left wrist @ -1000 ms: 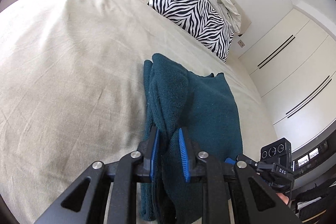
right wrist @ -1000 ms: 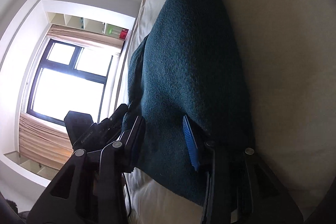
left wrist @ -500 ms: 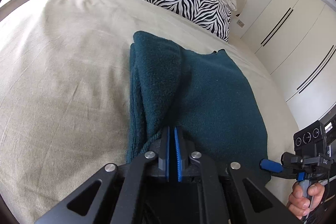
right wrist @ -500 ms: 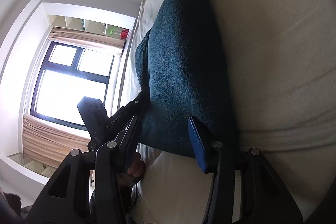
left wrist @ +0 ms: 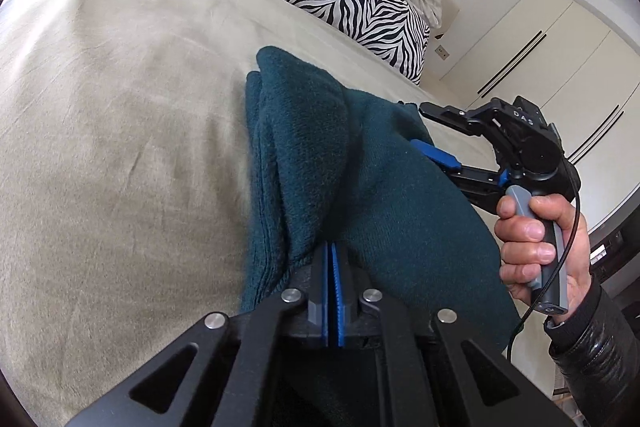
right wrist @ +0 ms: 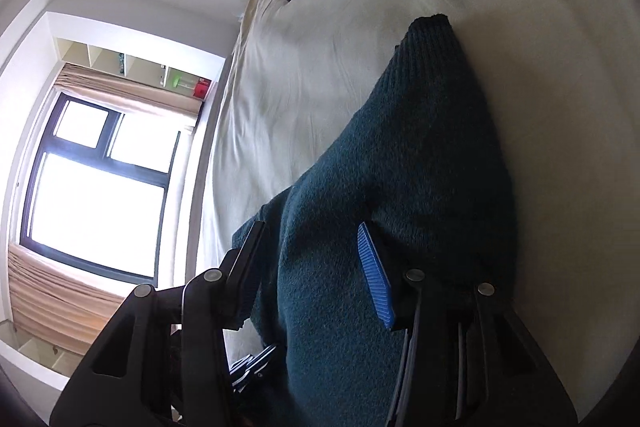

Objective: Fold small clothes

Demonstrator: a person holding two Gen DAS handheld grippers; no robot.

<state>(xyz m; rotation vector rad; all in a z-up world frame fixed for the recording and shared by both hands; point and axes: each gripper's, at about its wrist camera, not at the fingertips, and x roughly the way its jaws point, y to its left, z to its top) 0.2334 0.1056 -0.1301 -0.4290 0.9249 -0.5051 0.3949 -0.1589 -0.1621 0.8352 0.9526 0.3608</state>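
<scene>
Since a second ago the left gripper (left wrist: 331, 263) has clamped on the near hem of the green sweater (left wrist: 392, 211), and the right gripper (left wrist: 438, 139) has swung in at its far right edge.

From the right wrist view, its jaws are closing around a thick fold of sweater (right wrist: 420, 155) lying on the bed (right wrist: 320, 47). Judging by this, a fold is being set up; next both grips need to lift and carry together.

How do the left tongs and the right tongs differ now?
The left tongs are shut, pads together, at the near edge of the teal garment; the right tongs are apart and closing, with the garment between them. The left point along the garment; the right come from its side. Both have blue pads.
</scene>
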